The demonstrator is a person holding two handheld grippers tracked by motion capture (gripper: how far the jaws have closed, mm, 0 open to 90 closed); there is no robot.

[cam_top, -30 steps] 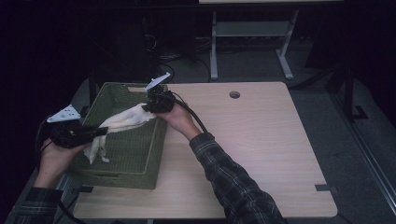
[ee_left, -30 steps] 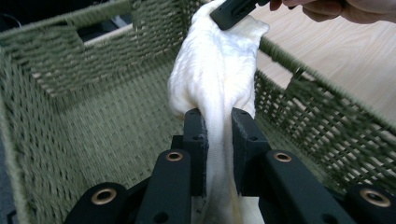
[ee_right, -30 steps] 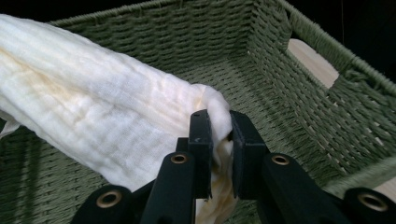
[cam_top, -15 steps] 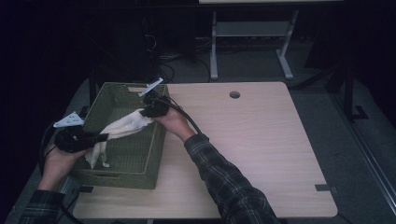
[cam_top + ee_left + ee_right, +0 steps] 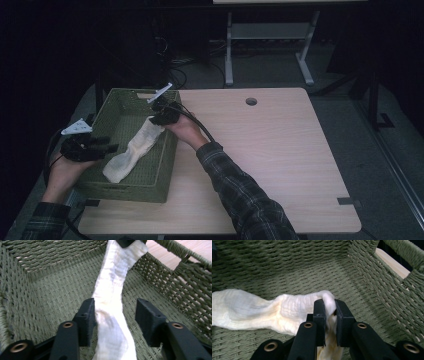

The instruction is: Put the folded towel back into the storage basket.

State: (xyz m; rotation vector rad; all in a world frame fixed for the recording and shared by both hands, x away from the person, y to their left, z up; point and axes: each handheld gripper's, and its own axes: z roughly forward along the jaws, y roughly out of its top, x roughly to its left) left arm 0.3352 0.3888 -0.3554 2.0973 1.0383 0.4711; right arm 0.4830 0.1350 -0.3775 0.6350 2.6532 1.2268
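Right now I am lowering a pale cloth [image 5: 131, 152] into the green woven basket [image 5: 121, 183] that is sitting at the left edge of the worktop [image 5: 280, 160], and the two grippers are doing different jobs. My right gripper [image 5: 329, 305] is pinching one end of the cloth hard, its jaws pressed together on a bunched fold, because that end is my anchor near the basket's far right wall while the rest settles. My left gripper [image 5: 115, 312] has just been opening its jaws: they are standing about halfway apart with the cloth running between them, brushing the left pad at most, so I judge nothing is gripped there any more. I am letting go on that side so the near end can drop flat onto the basket floor instead of staying stretched in the air. From the high view the cloth is lying slantwise inside the basket, its lower end near the front left corner. Releasing the right end looks like what remains; I am minding the weave, since a loose fold could snag on the rim.
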